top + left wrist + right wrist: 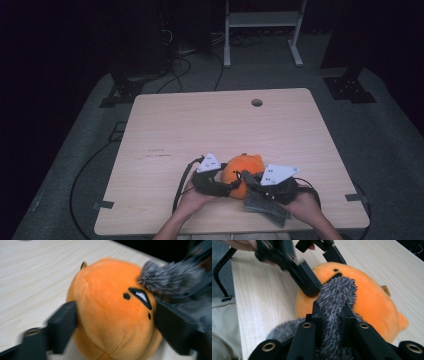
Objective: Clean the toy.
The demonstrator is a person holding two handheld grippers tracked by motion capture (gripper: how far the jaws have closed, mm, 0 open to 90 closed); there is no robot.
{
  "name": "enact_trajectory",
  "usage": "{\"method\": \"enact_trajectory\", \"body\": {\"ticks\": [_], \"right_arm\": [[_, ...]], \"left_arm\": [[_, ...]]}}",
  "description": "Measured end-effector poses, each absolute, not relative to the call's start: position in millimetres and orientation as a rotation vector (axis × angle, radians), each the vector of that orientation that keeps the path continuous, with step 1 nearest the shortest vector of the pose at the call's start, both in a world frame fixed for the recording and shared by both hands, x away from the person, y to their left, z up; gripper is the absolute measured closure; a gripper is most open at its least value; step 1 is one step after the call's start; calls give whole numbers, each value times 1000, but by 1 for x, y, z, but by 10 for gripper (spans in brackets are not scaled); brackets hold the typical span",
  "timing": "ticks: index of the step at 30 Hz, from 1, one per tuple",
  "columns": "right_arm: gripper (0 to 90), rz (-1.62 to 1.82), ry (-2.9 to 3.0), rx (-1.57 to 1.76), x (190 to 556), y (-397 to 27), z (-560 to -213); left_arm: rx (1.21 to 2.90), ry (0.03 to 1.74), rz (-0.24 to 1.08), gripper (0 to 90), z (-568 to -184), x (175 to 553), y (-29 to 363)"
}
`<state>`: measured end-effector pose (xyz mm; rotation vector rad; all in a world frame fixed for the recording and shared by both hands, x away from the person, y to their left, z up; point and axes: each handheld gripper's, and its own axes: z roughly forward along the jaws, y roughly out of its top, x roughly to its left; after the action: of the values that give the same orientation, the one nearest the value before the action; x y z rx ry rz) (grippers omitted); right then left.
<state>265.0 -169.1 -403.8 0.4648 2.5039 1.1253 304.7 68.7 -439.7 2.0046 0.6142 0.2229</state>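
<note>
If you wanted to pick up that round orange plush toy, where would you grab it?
Probably across the rounded body of the orange plush toy, one jaw on each flank, coming from the person's side of the table. The left gripper already straddles it there. The body is soft and wide, so it should squash into the jaws; the grey furry cloth covers the far flank.

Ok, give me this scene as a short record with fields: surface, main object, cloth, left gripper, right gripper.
surface: light wooden table
main object: round orange plush toy, near the table's front edge
cloth: fuzzy grey cloth, touching the toy
left gripper: jaws either side of the toy, grip unclear
right gripper: shut on the grey cloth
hands: both at the table's near edge
</note>
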Motion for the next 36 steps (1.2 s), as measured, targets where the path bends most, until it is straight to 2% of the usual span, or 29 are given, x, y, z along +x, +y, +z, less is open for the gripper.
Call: {"method": "enact_trajectory", "body": {"ticks": [4, 9, 12, 13, 16, 17, 21, 26, 30, 34, 36], "right_arm": [[777, 1139, 2486, 544, 273, -184, -403], [778, 1089, 2449, 680, 280, -213, -407], [777, 1136, 2445, 657, 276, -211, -402], [777, 1167, 2453, 640, 276, -208, -401], [777, 1152, 2490, 594, 276, -194, -406], [777, 1145, 2498, 581, 275, -190, -408], [777, 1134, 2490, 603, 278, -194, -407], [777, 1100, 2481, 740, 289, -220, -414], [777, 1189, 2466, 733, 286, -218, -408], [777, 1178, 2489, 685, 285, -203, -412], [777, 1172, 2499, 658, 283, -198, -412]], "left_arm": [[2009, 607, 229, 338, -442, 304, 72], [2017, 573, 239, 352, -444, 302, 72], [2028, 564, 247, 352, -443, 301, 70], [2019, 568, 237, 342, -443, 302, 71], [1967, 620, 188, 209, -438, 308, 74], [1959, 628, 182, 208, -437, 309, 74], [1995, 613, 209, 318, -440, 307, 74], [2013, 585, 206, 340, -442, 306, 77], [2022, 566, 197, 354, -442, 305, 77], [1980, 620, 155, 246, -434, 312, 81], [1990, 616, 164, 265, -435, 312, 81]]}}
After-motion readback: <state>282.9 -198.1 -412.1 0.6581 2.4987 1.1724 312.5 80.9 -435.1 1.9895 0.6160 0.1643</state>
